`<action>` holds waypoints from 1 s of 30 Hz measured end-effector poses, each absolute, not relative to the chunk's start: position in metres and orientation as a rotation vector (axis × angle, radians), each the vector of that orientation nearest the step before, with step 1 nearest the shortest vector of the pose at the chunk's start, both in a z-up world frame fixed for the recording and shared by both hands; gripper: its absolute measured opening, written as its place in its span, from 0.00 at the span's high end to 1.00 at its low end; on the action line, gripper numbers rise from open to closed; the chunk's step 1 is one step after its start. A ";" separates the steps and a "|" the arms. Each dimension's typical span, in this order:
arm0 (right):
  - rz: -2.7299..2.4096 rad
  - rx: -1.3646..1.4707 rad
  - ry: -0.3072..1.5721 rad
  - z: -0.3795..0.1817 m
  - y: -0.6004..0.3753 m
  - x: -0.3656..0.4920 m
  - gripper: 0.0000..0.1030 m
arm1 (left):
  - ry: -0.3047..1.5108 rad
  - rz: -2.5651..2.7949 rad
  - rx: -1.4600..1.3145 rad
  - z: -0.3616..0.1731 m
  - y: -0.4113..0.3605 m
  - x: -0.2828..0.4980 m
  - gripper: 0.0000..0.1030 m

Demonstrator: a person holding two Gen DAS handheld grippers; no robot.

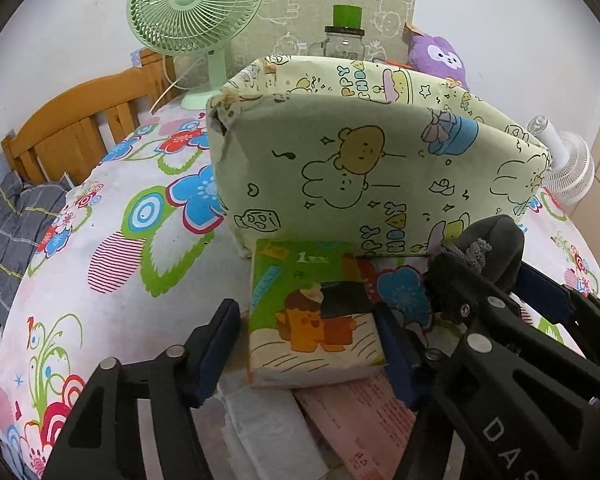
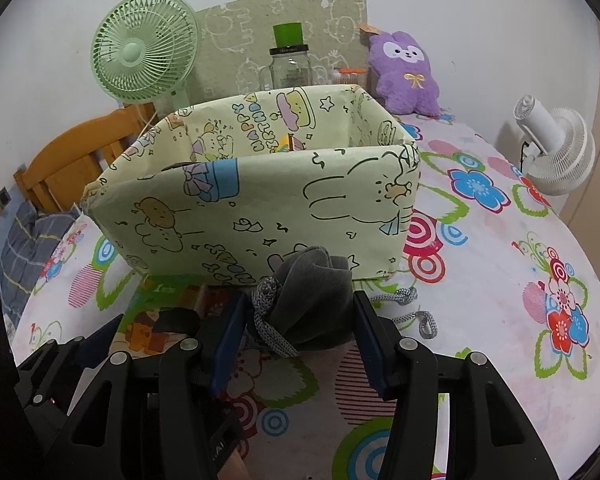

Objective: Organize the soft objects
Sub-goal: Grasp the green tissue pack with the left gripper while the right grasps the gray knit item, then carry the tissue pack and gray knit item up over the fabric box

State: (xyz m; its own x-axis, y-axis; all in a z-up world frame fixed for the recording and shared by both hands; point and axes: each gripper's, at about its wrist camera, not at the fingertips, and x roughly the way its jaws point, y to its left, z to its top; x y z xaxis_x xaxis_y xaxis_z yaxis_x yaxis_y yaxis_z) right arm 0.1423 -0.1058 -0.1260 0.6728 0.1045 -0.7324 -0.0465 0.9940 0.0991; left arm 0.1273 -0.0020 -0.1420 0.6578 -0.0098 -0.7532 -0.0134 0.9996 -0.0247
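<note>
The left tool [image 1: 308, 354] has its fingers spread on either side of a tissue pack [image 1: 314, 316], which lies on the flowered surface [image 1: 140, 240] just in front of the pale green cartoon-print box [image 1: 372, 176]; the left finger stands slightly clear of the pack, and whether the right one touches it is hard to tell. A pink paper [image 1: 364, 420] lies under the pack's near edge. The right tool [image 2: 300, 336] pinches a grey drawstring pouch [image 2: 312, 296] between its blue pads, close against the box's front wall, with the pouch's cord [image 2: 404, 300] trailing onto the cloth. Behind the box stand a green fan [image 2: 144, 50], a glass jar [image 2: 290, 66], a purple plush toy [image 2: 406, 74] and a white fan [image 2: 556, 152].
</note>
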 end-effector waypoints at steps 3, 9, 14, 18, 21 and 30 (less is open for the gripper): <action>0.081 0.077 0.829 -0.126 -0.107 0.142 0.45 | 0.850 0.000 -0.028 -0.142 -0.003 0.126 0.43; 0.083 0.080 0.822 -0.124 -0.109 0.139 0.45 | 0.854 -0.012 -0.030 -0.140 -0.005 0.122 0.48; 0.080 0.084 0.811 -0.120 -0.111 0.134 0.46 | 0.842 -0.016 -0.032 -0.136 -0.007 0.116 0.48; 0.076 0.090 0.797 -0.116 -0.114 0.128 0.46 | 0.827 -0.019 -0.029 -0.131 -0.009 0.111 0.49; 0.073 0.096 0.785 -0.111 -0.116 0.124 0.46 | 0.817 -0.018 -0.028 -0.126 -0.011 0.107 0.48; 0.078 0.121 0.749 -0.097 -0.125 0.109 0.46 | 0.785 -0.019 -0.020 -0.112 -0.017 0.093 0.49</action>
